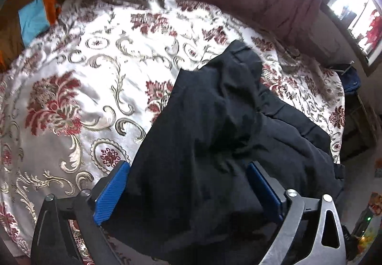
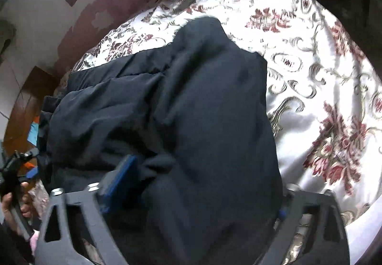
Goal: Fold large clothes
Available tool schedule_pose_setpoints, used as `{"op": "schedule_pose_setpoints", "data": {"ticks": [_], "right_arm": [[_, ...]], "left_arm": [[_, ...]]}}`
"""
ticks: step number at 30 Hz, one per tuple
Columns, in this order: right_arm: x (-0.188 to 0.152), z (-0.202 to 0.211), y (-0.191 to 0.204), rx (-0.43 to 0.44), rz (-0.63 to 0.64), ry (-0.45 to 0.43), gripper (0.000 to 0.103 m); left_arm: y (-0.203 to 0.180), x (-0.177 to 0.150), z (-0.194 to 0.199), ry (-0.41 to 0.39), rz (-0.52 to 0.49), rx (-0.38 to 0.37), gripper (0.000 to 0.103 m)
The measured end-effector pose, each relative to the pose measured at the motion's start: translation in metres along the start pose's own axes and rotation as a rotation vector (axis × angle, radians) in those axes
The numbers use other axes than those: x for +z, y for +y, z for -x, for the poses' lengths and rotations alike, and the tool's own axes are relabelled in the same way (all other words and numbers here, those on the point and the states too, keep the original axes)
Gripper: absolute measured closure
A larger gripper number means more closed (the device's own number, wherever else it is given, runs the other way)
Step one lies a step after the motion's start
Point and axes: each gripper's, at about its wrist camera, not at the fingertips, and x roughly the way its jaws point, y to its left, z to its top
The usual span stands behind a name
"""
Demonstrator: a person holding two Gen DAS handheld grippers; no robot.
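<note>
Crumpled dark navy cloth garment [image 2: 191,110] lies on the floral white satin bedspread [image 2: 322,79], bunched between the right gripper's [image 2: 198,184] spread jaws

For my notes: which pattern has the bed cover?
White bed cover with dark red flowers and beige scrolls; left wrist view shows it best.

The right tongs' [image 2: 191,184] far blue pad is buried under the dark garment [image 2: 203,122], so their spread cannot be told. That garment runs off the bottom edge in both views. The bedspread [image 2: 310,14] blurs toward the far edge. A hand [image 2: 14,203] at the left border is cut off; the window [image 1: 353,2] is blown out white.
</note>
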Motion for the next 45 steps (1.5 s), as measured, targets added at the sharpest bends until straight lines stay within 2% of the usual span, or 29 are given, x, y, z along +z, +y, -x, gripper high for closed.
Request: {"op": "schedule_pose_setpoints", "data": {"ticks": [3, 5, 15, 20, 24, 32, 39, 45], "right_arm": [[-0.003, 0.009, 0.005, -0.032, 0.014, -0.032, 0.002], [-0.007, 0.020, 0.010, -0.064, 0.025, -0.086, 0.002], [-0.039, 0.069, 0.066, -0.235, 0.115, -0.314, 0.002], [-0.060, 0.093, 0.090, -0.304, 0.172, -0.450, 0.002], [-0.072, 0.101, 0.104, -0.288, 0.190, -0.497, 0.002], [-0.108, 0.107, 0.131, -0.228, 0.230, -0.612, 0.002], [-0.134, 0.106, 0.138, -0.186, 0.243, -0.675, 0.002], [-0.158, 0.125, 0.142, -0.174, 0.273, -0.721, 0.002]], "left_arm": [[-0.008, -0.008, 0.009, -0.045, -0.049, 0.005, 0.000], [-0.012, -0.011, 0.012, -0.059, -0.089, -0.005, 0.000], [-0.029, -0.040, 0.029, -0.128, -0.346, -0.105, 0.000], [-0.037, -0.050, 0.035, -0.159, -0.415, -0.173, 0.000], [-0.040, -0.057, 0.039, -0.203, -0.439, -0.216, 0.000], [-0.031, -0.081, 0.055, -0.332, -0.486, -0.247, 0.000], [-0.016, -0.101, 0.066, -0.384, -0.483, -0.256, 0.000], [-0.003, -0.124, 0.089, -0.419, -0.460, -0.281, 0.000]]}}
